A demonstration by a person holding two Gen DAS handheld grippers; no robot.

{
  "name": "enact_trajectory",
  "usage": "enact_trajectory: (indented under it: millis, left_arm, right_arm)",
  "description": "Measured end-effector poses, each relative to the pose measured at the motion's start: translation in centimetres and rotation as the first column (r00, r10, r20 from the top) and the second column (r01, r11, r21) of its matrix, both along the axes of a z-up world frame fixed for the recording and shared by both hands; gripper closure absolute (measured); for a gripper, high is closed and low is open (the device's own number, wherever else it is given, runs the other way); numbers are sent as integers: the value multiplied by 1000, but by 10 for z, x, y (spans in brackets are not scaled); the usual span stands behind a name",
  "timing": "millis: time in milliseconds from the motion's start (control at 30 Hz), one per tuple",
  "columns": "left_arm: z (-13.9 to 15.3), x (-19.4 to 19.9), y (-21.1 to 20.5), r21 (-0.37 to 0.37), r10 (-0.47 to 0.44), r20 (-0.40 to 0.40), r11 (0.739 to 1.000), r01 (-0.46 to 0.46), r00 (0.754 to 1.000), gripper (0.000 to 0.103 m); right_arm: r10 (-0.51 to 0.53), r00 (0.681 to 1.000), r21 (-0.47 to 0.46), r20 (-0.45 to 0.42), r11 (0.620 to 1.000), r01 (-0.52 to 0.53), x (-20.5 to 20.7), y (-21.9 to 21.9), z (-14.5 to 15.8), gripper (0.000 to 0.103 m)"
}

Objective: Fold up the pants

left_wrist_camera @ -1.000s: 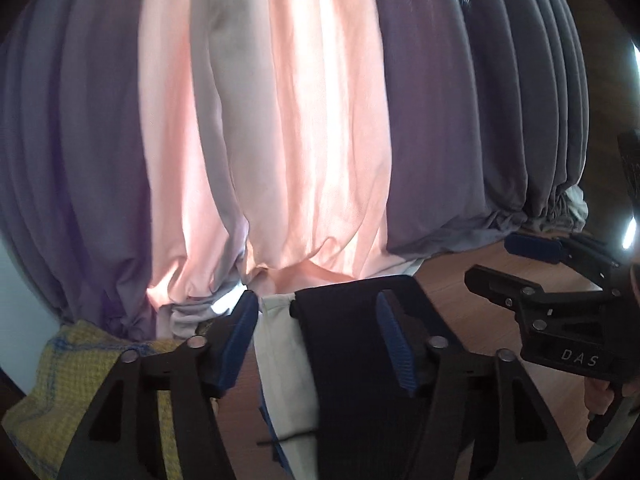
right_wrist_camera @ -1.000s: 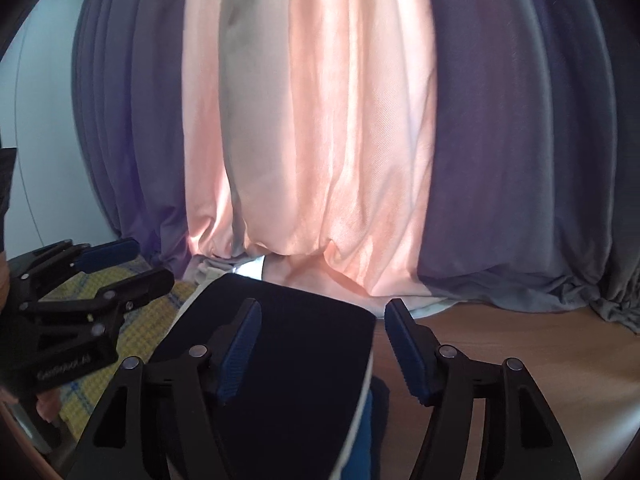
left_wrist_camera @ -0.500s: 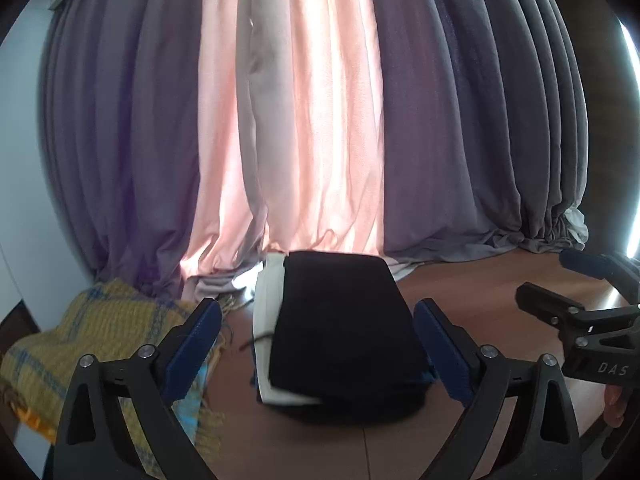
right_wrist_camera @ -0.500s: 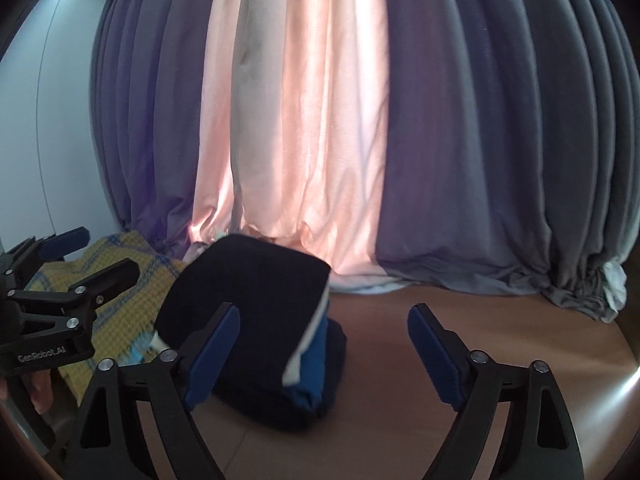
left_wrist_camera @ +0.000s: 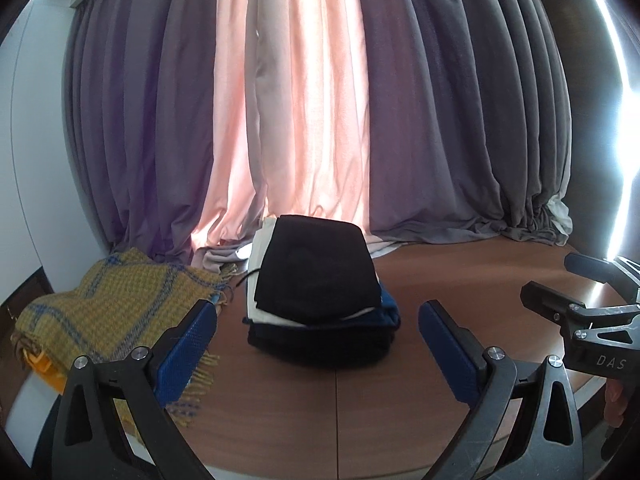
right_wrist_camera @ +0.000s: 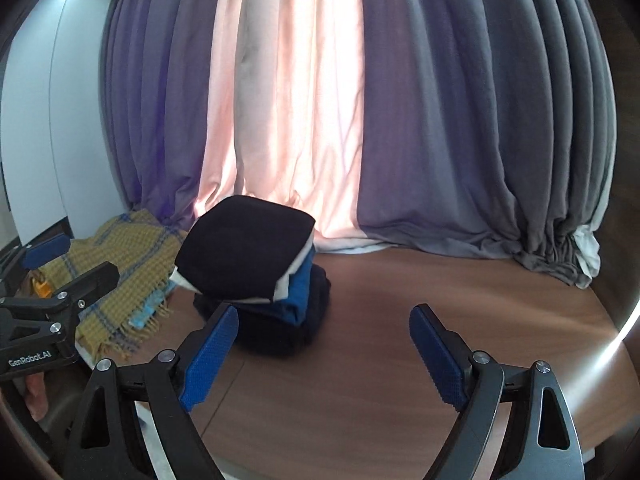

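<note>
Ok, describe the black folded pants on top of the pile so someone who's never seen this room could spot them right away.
Start at the pink curtain in the middle of the grey drapes; straight below its hem, a stack of folded clothes sits on the brown wooden surface. The black folded pants are its top layer. Unlike the white and blue layers beneath, or the yellow plaid blanket beside the stack, they are plain black.

You see long purple-grey curtains (left_wrist_camera: pixel 460 128) with a glowing pink curtain (left_wrist_camera: pixel 304 120) between them, a white wall (right_wrist_camera: pixel 36 120) on the left, and a brown wooden table (right_wrist_camera: pixel 400 360).
</note>
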State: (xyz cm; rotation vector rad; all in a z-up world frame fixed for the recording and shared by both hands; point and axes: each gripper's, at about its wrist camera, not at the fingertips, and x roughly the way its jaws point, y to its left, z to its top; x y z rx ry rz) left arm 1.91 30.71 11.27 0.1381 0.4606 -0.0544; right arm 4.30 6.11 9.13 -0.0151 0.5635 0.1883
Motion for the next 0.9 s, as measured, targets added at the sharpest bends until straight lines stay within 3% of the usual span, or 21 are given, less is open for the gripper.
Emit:
enact_trajectory:
  millis: [367, 900]
  left_arm:
    - [-3, -29, -6, 5, -10, -7, 1000, 10, 1000, 0]
    - [-4, -42, -20, 1, -52, -23, 999, 52, 998, 0]
  right_arm:
    - [2, 1000, 3, 12, 1000, -2, -41, -7, 2, 15]
    - [-22, 1000, 2, 18, 1000, 22, -63, -19, 5, 15]
